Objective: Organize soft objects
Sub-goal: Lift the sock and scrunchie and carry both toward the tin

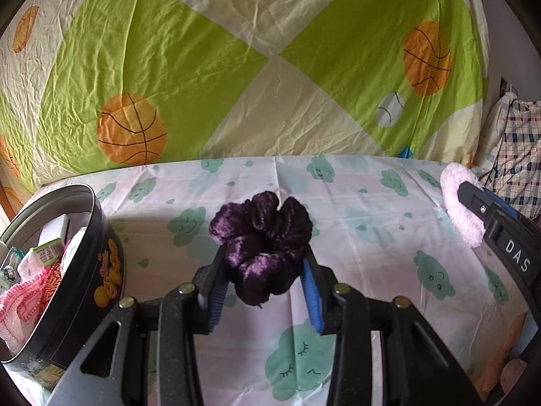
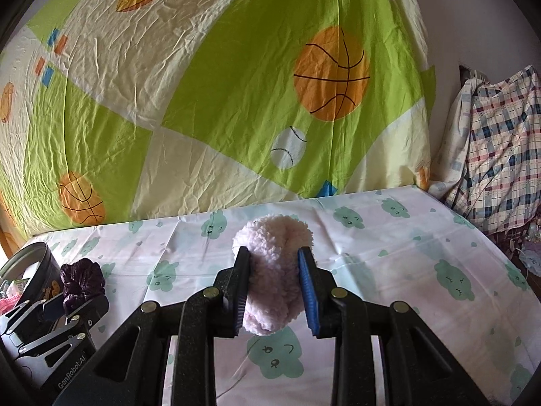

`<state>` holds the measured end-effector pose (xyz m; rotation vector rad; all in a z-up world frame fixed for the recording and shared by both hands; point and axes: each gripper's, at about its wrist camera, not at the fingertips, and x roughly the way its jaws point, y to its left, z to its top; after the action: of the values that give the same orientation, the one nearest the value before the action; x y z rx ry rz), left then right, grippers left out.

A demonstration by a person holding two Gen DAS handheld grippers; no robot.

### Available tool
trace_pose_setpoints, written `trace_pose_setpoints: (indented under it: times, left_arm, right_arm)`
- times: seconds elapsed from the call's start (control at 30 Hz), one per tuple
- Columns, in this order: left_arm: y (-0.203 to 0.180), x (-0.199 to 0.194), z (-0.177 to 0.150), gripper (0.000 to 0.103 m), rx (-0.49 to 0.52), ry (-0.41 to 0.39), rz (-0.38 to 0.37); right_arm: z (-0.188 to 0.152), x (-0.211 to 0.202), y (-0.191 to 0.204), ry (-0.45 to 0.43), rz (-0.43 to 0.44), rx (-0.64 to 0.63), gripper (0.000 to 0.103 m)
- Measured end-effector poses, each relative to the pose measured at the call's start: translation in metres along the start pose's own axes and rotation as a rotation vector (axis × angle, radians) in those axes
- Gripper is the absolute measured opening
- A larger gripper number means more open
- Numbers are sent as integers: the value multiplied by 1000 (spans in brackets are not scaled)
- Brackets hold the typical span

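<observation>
My left gripper (image 1: 263, 253) is shut on a dark purple velvet scrunchie (image 1: 262, 233) and holds it above the cloud-print tablecloth (image 1: 355, 216). My right gripper (image 2: 274, 253) is shut on a fluffy pale pink scrunchie (image 2: 274, 270), also above the cloth. In the left wrist view the pink scrunchie (image 1: 460, 199) and right gripper show at the right edge. In the right wrist view the purple scrunchie (image 2: 81, 280) shows at lower left. A round black tin (image 1: 67, 270) stands left of the left gripper, holding several small items.
A green and cream sheet with basketball prints (image 1: 270, 61) hangs behind the table. Plaid fabric (image 2: 500, 155) is heaped at the far right. The tin's rim (image 2: 30, 257) shows at far left in the right wrist view.
</observation>
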<state>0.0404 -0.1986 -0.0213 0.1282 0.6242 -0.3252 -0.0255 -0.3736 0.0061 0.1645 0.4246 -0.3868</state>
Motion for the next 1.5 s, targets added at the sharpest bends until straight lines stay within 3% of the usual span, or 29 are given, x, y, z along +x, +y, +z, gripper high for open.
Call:
trace_pose_setpoints:
  times: [0.8,1.2,1.5]
  left_arm:
    - [11,-32,-19,39,7,-52,-1]
    - [25,-45,-29,39,-39,-64,-22]
    - [30,-52,-34,39,-51,-62,-34]
  right_arm:
    - [-22,-55,4,-58,-36,38,30]
    - [-29,-77,27,-134,-53,-62,30]
    - [-35,-87,38,-140,-36,-85,30]
